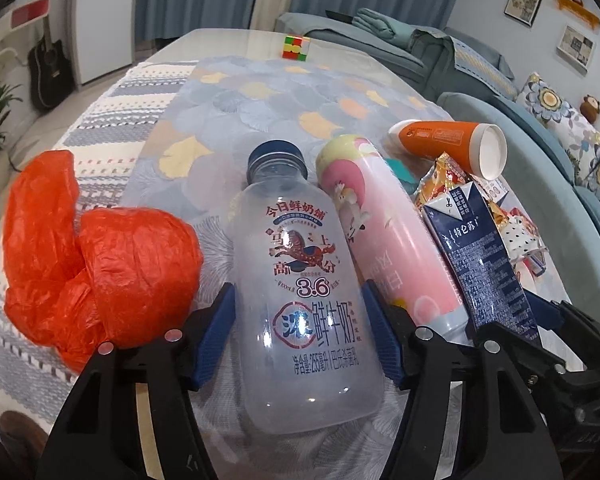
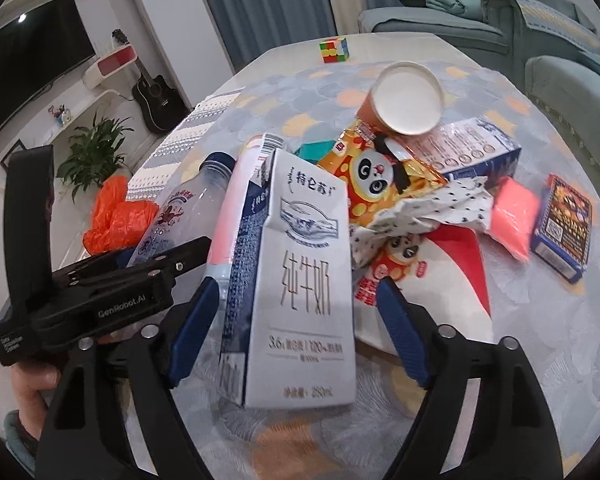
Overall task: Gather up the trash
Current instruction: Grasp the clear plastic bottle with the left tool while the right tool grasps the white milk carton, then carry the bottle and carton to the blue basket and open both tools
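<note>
The left gripper [image 1: 298, 334] grips the clear plastic milk bottle [image 1: 304, 292], long axis pointing away; the right gripper [image 2: 298, 336] stands wide around the white-and-blue milk carton [image 2: 300, 280], untouching, on the bench [image 2: 540, 360].

Table [image 1: 236, 40], pale top, draped with a fan-patterned cloth [image 1: 284, 92] over a striped one [image 1: 112, 120]. On it: puzzle cube [image 1: 296, 47] at top centre; orange plastic bag [image 1: 96, 264] at left; clear milk bottle [image 1: 304, 304] centre; pink bottle [image 1: 392, 232], milk carton [image 1: 480, 256] and wrappers, possibly overlapping, at right.
</note>
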`<move>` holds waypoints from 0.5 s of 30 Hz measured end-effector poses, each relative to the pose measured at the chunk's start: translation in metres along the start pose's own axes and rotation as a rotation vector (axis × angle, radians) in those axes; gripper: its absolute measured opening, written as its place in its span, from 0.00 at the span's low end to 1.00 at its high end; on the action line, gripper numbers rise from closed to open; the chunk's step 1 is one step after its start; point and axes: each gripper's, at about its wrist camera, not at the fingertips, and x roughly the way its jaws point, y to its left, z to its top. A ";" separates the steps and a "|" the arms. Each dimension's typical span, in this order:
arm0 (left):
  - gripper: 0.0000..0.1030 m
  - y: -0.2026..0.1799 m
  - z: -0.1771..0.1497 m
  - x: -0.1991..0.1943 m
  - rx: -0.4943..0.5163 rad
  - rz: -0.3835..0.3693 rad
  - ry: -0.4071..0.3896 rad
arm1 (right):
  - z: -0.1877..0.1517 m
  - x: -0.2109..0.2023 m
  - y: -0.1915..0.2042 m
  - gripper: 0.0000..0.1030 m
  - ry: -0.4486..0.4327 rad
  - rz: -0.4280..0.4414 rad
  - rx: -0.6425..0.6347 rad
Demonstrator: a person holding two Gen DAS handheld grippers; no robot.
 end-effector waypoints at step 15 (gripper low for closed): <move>0.56 -0.003 -0.010 -0.022 -0.009 -0.014 -0.037 | 0.002 0.008 -0.001 0.62 0.086 0.127 0.034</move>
